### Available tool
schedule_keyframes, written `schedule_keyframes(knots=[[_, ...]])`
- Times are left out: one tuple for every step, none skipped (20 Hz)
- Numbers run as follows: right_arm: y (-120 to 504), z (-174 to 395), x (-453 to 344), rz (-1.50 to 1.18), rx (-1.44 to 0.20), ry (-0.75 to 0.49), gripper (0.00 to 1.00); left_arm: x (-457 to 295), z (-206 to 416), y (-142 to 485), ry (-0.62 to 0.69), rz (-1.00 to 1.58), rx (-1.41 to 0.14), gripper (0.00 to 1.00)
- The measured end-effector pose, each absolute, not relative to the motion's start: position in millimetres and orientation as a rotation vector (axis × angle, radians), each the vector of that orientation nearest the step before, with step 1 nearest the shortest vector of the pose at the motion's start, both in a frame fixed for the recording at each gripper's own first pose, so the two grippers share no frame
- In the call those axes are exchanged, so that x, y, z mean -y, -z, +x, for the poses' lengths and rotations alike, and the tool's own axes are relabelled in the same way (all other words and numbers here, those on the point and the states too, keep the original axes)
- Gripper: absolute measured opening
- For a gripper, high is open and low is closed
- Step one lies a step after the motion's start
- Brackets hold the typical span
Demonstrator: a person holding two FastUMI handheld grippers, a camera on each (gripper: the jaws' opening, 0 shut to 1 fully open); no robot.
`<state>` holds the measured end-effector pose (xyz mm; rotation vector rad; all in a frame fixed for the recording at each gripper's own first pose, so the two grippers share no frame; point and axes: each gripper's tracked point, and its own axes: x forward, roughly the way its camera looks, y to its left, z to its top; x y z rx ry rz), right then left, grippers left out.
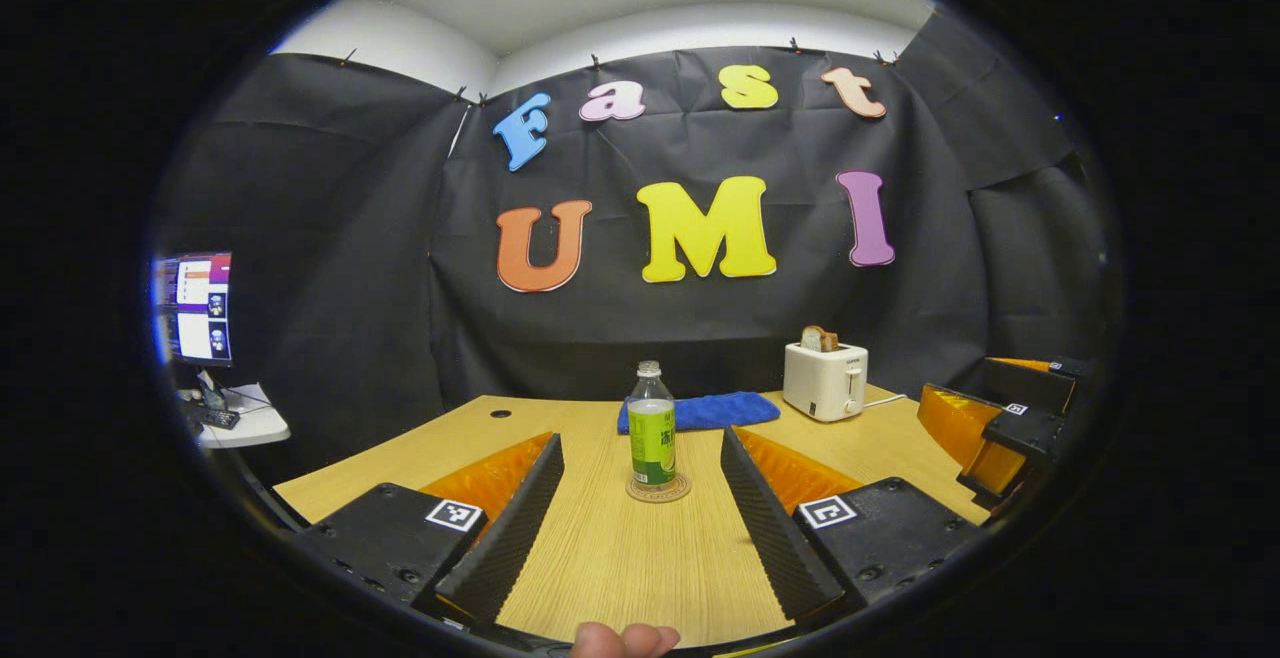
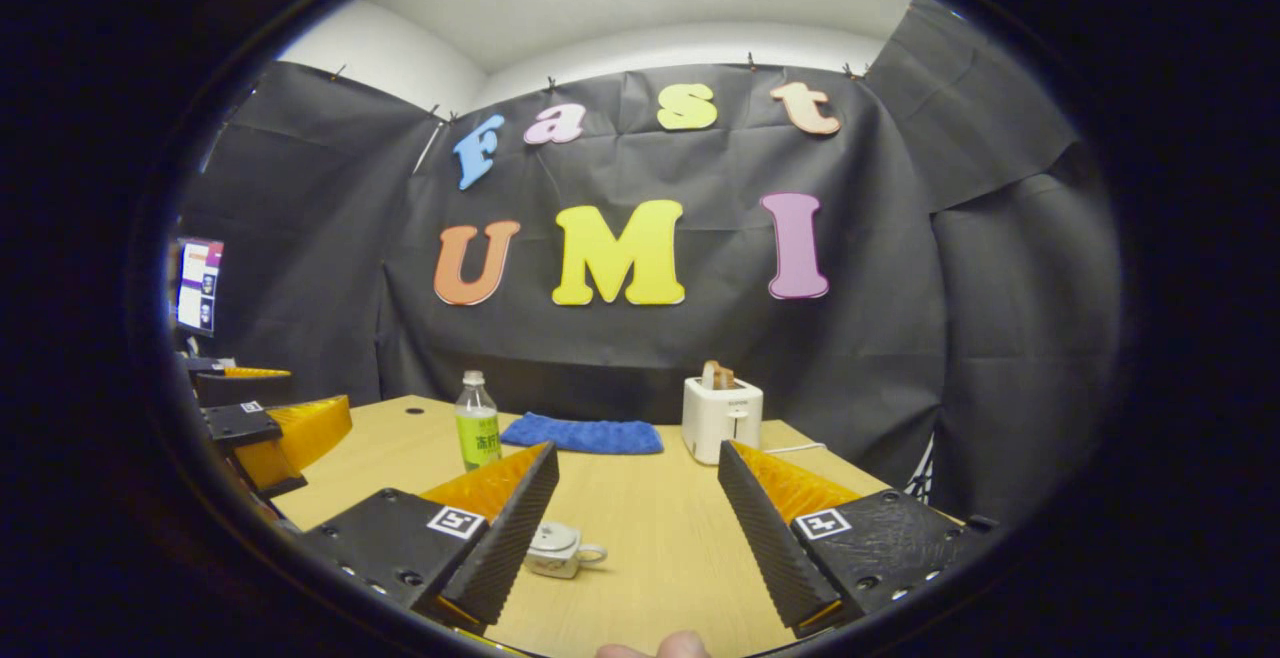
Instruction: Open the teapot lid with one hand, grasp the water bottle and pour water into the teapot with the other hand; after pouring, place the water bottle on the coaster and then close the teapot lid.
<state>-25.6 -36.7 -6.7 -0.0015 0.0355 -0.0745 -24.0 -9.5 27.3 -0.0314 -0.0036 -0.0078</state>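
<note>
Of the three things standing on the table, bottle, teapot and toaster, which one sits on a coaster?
The water bottle: a round coaster lies under its base. The teapot and the toaster stand directly on the wooden table.

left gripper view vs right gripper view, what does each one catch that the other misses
Left gripper view alone: the coaster under the bottle, and the side desk below the monitor. Right gripper view alone: the teapot, lid on, beside its left finger. Both: bottle, blue towel, toaster holding toast, monitor, table, and each view's own open claw with the other claw at its edge.
</note>
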Motion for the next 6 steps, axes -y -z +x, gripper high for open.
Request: schedule_keyframes(knots=[[5.5, -24.6, 34.7, -0.004, -0.032, 0.073, 0.96, 8.4, -23.7, -27.9, 0.008, -0.03, 0.003, 0.99], [4.7, -24.9, 32.8, -0.007, -0.029, 0.071, 0.96, 7.7, -22.6, -27.6, 0.008, -0.028, 0.002, 0.99], [4.2, -25.1, 30.6, -0.009, -0.027, 0.068, 0.96, 8.4, -22.3, -26.5, 0.01, -0.026, 0.0, 0.99], [5.2, -24.4, 29.0, -0.011, -0.027, 0.067, 0.96, 8.9, -23.4, -26.7, 0.014, -0.029, 0.001, 0.99], [6.2, -24.4, 27.4, -0.01, -0.028, 0.063, 0.96, 8.3, -22.3, -26.8, 0.017, -0.031, 0.0, 0.99], [8.3, -24.2, 26.2, -0.012, -0.032, 0.061, 0.97, 8.3, -23.1, -26.1, 0.021, -0.033, -0.001, 0.99]])
